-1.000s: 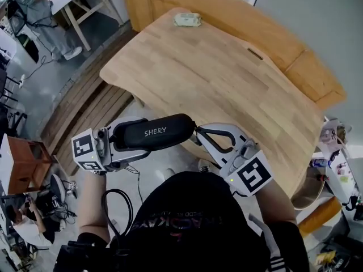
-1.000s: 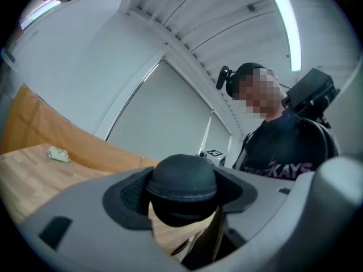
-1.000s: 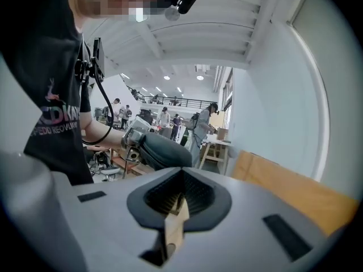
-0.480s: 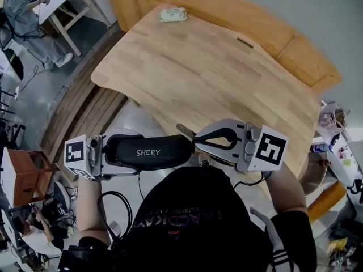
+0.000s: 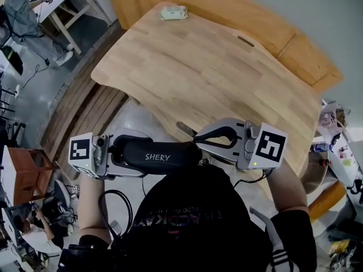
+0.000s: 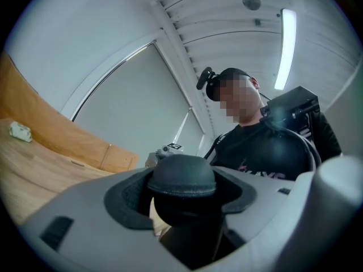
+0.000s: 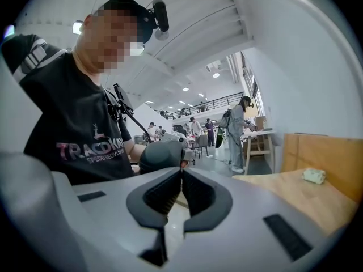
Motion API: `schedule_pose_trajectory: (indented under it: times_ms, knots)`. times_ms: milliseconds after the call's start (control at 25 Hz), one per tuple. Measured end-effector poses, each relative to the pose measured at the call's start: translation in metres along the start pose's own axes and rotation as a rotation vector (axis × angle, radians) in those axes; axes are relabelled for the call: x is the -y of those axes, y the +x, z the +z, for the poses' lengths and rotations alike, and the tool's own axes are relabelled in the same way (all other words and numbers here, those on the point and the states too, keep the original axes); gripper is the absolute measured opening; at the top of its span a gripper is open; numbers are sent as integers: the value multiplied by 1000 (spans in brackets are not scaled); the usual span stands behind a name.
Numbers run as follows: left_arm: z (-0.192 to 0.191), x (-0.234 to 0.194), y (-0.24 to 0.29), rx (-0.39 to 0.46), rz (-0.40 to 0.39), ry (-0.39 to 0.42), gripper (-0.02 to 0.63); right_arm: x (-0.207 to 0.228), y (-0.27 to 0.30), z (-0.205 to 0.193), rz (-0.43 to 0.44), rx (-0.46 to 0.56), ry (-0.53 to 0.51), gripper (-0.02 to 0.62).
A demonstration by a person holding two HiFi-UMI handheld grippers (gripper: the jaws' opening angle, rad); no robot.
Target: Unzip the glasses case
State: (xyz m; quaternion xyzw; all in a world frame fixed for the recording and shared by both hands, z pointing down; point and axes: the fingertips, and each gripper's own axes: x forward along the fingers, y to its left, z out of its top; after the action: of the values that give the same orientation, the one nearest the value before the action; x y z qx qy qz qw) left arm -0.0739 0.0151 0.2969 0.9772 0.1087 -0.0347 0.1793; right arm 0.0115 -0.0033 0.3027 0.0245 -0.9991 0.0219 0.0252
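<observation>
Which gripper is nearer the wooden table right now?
Right. The right gripper hangs by the table at its near edge, jaws shut at the glasses case end; the left gripper grips the case's other end out over the floor.

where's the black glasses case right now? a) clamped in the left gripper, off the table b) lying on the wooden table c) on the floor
A: the left gripper clamps one end of the glasses case, which hangs in the air short of the table.
</observation>
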Motion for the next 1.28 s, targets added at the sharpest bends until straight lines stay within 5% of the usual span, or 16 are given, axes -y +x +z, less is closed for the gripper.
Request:
schedule_pose_trajectory:
  times_ms: [80,240,400,640,920,1280]
  knots:
    - [2,0,0,17,2,-5,307,2,-5,-2,-5,6,69,26]
    - [3,-4,-3,37,29,7,305,1,-24,7,31,65,225,304]
    - [-4,-10,1,1,68,27,307,-8,-20,9,42,20,183,328]
    - [-26,-20,19,-118,107,72,307,-21,8,-38,1,-417,-67,361]
    - [-42,-28,37,-156,123,79,307,-29,35,-69,27,-552,-282,367]
    - [-57,-30,45,-201,122,73,318,-31,34,-85,37,-529,-212,353]
